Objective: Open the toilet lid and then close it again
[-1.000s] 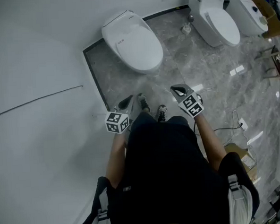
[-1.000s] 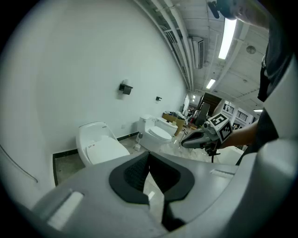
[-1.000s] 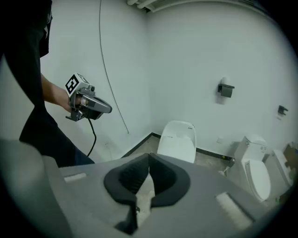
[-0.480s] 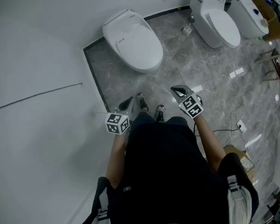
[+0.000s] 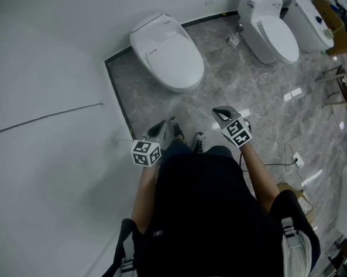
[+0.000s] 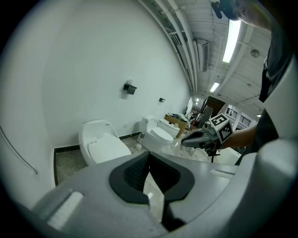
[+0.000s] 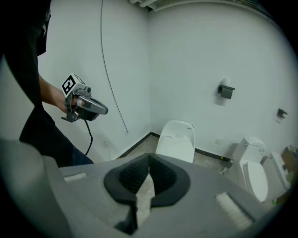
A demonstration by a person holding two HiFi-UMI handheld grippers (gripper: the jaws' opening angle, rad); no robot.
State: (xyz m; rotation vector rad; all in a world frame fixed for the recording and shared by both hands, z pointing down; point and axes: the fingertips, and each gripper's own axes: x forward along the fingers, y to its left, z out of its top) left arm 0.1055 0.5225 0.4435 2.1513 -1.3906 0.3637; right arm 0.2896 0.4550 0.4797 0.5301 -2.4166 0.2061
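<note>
A white toilet [image 5: 167,50] stands against the wall in the corner with its lid down; it also shows in the left gripper view [image 6: 104,144] and the right gripper view [image 7: 177,142]. My left gripper [image 5: 160,126] is shut and empty, held in the air in front of the person's body, well short of the toilet. At about the same height, my right gripper [image 5: 219,111] is likewise shut on nothing and apart from the toilet. Each gripper sees the other: the right gripper [image 6: 200,138] and the left gripper [image 7: 86,106].
Two more white toilets [image 5: 269,26] [image 5: 307,18] stand along the back wall to the right. A white wall [image 5: 41,84] runs close on the left. The person's shoes [image 5: 177,127] rest on the grey marble floor [image 5: 246,83]. A cable [image 5: 280,158] lies at the right.
The head view has shifted a little, so the toilet sits slightly further right in the picture. Both grippers stay shut and in nearly the same place.
</note>
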